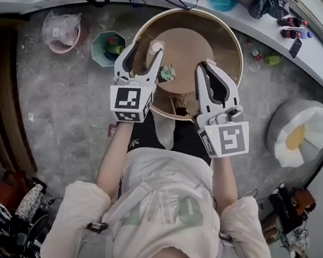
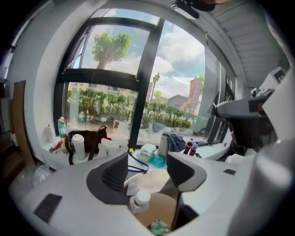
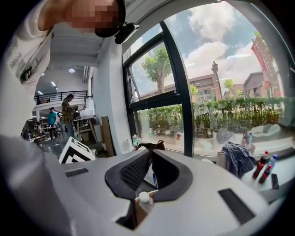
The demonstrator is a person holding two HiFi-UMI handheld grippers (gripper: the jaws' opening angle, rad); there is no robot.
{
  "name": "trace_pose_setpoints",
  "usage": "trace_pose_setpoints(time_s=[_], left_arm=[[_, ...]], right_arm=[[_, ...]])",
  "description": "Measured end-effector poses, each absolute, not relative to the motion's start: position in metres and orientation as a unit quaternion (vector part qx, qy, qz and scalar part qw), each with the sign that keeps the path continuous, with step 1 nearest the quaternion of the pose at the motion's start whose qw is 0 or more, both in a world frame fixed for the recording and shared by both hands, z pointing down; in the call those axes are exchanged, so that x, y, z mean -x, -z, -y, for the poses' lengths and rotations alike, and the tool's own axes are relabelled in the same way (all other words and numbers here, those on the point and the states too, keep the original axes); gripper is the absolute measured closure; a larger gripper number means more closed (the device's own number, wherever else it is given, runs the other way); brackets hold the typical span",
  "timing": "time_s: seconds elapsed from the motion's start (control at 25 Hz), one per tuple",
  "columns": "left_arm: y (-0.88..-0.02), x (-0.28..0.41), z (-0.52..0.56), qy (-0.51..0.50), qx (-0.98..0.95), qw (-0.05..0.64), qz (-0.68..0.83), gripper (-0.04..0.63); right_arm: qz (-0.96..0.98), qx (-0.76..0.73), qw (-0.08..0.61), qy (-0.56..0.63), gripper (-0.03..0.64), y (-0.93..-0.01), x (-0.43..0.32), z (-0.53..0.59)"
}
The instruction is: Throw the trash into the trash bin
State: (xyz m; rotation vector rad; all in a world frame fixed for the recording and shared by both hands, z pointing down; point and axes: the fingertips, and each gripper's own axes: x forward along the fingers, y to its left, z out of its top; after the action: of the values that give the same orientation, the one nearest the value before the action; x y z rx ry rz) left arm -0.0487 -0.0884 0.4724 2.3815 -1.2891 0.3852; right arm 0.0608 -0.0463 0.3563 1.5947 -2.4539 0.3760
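Head view: left gripper (image 1: pixel 144 50) jaws apart above small white bottle (image 1: pixel 155 48) at left edge of brown floor of round tub (image 1: pixel 236 43); green wad (image 1: pixel 167 72) near centre. Right gripper (image 1: pixel 203 69) pinched closed, empty.

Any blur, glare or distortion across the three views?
Head view: even light, sharp, round table slightly bowed. Left gripper view: heavy fisheye, window backlights, foreground jaws soft. Right gripper view: same fisheye, bright clouds, mosaic patch top left.
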Motion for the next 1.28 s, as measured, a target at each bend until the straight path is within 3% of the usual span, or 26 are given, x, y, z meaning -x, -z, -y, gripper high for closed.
trace_pose_setpoints(time_s=[0.2,0.44,0.76,1.0,1.28], left_arm=[[-0.550,0.037,0.082,-0.196,-0.835,0.269,0.439,0.325],[-0.597,0.028,0.085,-0.239,-0.821,0.280,0.436,0.325],[-0.630,0.021,0.085,-0.270,-0.819,0.274,0.426,0.329],[-0.638,0.020,0.090,-0.282,-0.815,0.257,0.436,0.396],[-0.627,0.017,0.098,-0.281,-0.824,0.228,0.437,0.400]], right_arm=[[0.819,-0.545,0.107,-0.142,0.601,-0.371,-0.066,0.042],[0.812,-0.547,0.123,-0.164,0.601,-0.394,-0.073,0.034],[0.812,-0.541,0.103,-0.191,0.601,-0.406,-0.065,0.033],[0.812,-0.539,0.102,-0.198,0.601,-0.412,-0.063,0.032],[0.810,-0.539,0.109,-0.201,0.601,-0.415,-0.065,0.029]])
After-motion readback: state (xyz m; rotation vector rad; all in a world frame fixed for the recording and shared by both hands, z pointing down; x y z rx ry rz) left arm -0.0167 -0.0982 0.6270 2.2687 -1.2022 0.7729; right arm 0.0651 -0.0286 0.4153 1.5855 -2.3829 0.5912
